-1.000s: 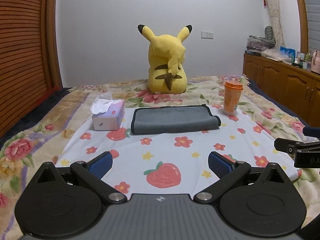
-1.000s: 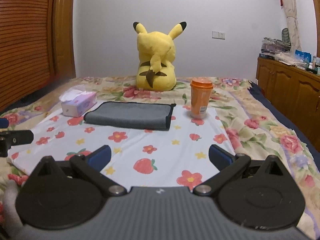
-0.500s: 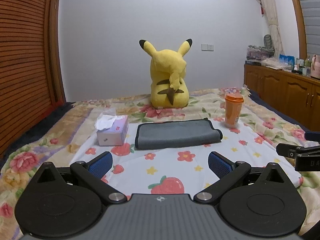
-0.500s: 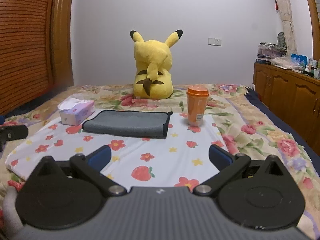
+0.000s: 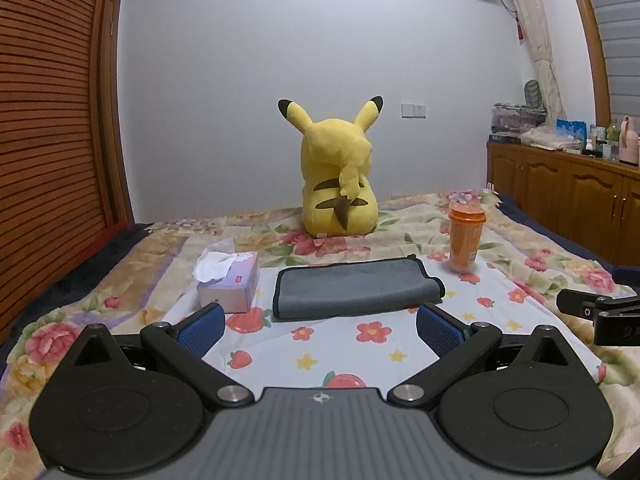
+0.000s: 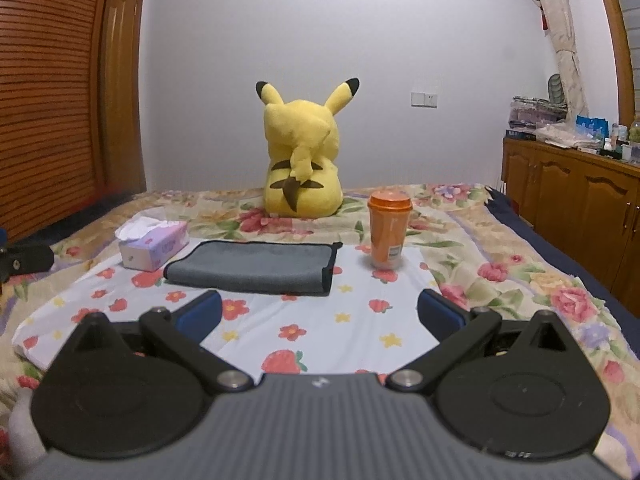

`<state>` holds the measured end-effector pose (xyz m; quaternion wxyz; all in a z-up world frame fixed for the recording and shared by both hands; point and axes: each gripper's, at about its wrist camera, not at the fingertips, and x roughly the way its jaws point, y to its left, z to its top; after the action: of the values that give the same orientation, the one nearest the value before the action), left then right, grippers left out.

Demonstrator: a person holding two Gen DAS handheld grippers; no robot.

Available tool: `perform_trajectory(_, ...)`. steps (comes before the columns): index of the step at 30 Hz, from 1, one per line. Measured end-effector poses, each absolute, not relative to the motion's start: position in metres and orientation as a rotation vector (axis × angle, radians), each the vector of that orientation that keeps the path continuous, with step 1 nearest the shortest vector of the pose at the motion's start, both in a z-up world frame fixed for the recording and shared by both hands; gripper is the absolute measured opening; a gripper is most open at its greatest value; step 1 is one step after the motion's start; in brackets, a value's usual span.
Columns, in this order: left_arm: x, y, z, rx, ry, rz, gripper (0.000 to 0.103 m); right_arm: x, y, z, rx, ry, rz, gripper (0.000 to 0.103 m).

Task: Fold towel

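A grey towel with dark trim [image 5: 356,290] lies folded flat on a white flower-and-strawberry cloth [image 5: 400,344] on the bed; it also shows in the right wrist view [image 6: 256,266]. My left gripper [image 5: 320,326] is open and empty, held back from the towel's near edge. My right gripper [image 6: 320,314] is open and empty, also short of the towel. Part of the right gripper shows at the right edge of the left wrist view [image 5: 596,312].
A tissue box [image 5: 228,280] stands left of the towel, an orange lidded cup [image 5: 466,240] right of it, a yellow plush toy [image 5: 338,176] behind. Wooden slatted wall at left [image 5: 48,140], wooden cabinets at right [image 5: 568,196].
Both grippers have tilted up and drawn back a little, so the towel sits lower in each view. Both stay open and empty.
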<state>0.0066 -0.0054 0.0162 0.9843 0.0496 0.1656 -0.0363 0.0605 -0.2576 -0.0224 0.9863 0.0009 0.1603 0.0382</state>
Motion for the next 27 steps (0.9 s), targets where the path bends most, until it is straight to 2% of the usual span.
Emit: perform_trajectory(27,0.0066,-0.0045,0.0142,0.091,0.344,-0.072,0.103,0.0597,-0.2632,-0.0209,0.026,0.299,0.058,0.103)
